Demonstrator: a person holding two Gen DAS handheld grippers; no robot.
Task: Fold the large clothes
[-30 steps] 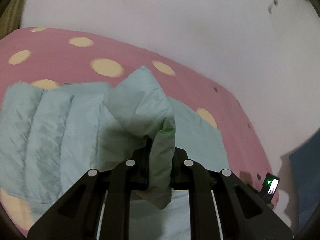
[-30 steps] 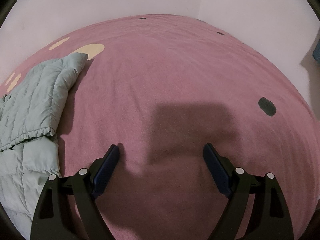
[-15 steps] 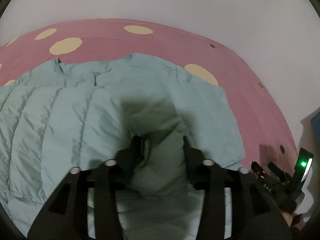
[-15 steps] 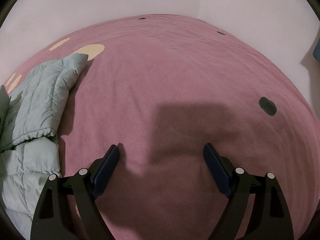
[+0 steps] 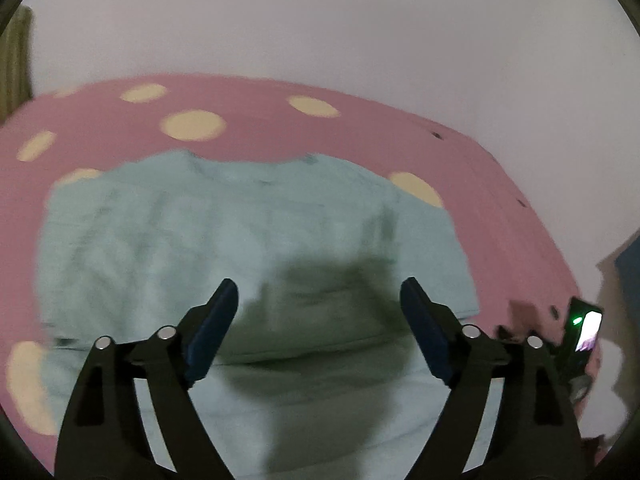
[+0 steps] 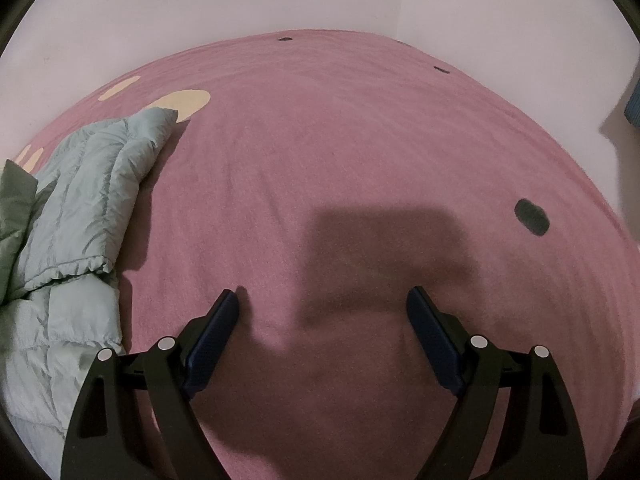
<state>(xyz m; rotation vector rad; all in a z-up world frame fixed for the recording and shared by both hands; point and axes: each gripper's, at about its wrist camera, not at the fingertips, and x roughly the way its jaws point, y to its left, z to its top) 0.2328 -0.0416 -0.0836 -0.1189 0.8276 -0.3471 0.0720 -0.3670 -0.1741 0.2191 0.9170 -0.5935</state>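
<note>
A pale green quilted jacket [image 5: 248, 240] lies spread on a pink bedspread [image 5: 260, 96] with cream dots. In the blurred left wrist view my left gripper [image 5: 316, 292] hovers over the jacket's near part, its jaws opening wide with no cloth pinched between them. A folded-over layer [image 5: 304, 320] rests just below the fingertips. In the right wrist view the jacket's sleeve [image 6: 104, 184] lies at the left edge. My right gripper [image 6: 322, 300] stands open above bare pink cover, apart from the jacket.
White walls [image 6: 240, 0] close off the far sides of the bed. Dark spots [image 6: 531, 217] mark the pink cover on the right. A small device with a green light [image 5: 582, 322] shows at the left view's right edge.
The left gripper held a raised fold of the jacket, lowered it onto the garment, then let go and spread its jaws. The right gripper has not moved.
</note>
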